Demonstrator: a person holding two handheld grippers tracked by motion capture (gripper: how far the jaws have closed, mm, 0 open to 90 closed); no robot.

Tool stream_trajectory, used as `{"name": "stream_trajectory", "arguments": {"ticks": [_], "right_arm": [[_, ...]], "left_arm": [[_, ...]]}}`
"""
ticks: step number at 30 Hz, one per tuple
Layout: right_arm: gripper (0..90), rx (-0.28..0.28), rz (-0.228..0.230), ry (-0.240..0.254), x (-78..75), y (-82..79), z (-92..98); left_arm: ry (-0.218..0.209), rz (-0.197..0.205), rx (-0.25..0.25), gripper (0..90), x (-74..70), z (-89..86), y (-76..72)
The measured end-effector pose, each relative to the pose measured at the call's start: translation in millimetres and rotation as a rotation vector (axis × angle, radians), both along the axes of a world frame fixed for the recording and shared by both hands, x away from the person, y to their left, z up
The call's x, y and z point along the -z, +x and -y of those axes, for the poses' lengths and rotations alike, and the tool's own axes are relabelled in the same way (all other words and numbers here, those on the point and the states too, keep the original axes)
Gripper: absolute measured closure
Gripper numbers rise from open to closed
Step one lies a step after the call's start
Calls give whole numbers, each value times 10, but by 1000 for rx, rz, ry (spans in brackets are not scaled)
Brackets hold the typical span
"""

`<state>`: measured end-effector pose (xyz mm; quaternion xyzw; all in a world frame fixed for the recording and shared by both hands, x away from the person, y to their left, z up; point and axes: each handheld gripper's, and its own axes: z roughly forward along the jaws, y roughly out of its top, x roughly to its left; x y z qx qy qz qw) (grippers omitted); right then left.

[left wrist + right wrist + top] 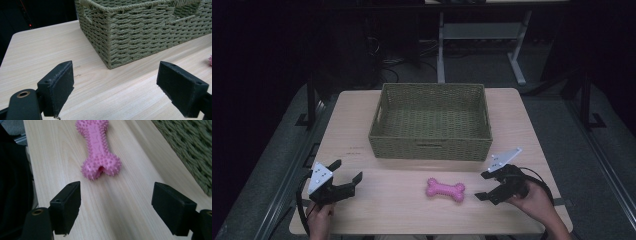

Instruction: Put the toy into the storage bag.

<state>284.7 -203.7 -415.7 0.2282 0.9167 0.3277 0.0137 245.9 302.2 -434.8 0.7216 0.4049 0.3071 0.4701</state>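
Observation:
A pink spiky bone-shaped toy (445, 189) lies flat on the light wooden table (392, 205), just in front of a woven green basket (430, 149). My right gripper (483, 185) hovers open a short way to the right of the toy, jaws pointing at it. In the right gripper view the toy (98, 150) lies lengthwise ahead of the wide-apart jaws, nothing between them. My left gripper (346, 170) is open near the table's front left, apart from the toy. In the left gripper view the basket's near corner (130, 30) stands ahead of the gripper (116, 87).
The basket's inside looks empty. Bare tabletop (42, 50) stretches left of the basket. Beyond the table the floor is dark, with a white desk frame (482, 35) and cables at the back. A pink edge (210, 60) shows at the far right of the left gripper view.

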Motion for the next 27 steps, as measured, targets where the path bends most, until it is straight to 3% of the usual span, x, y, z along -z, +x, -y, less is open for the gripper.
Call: {"name": "stream_trajectory", "arguments": {"ticks": [27], "right_arm": [[221,-150,11,-77,-158,200,-514]], "left_arm": [[1,9,2,138,-12,-4,9]]}}
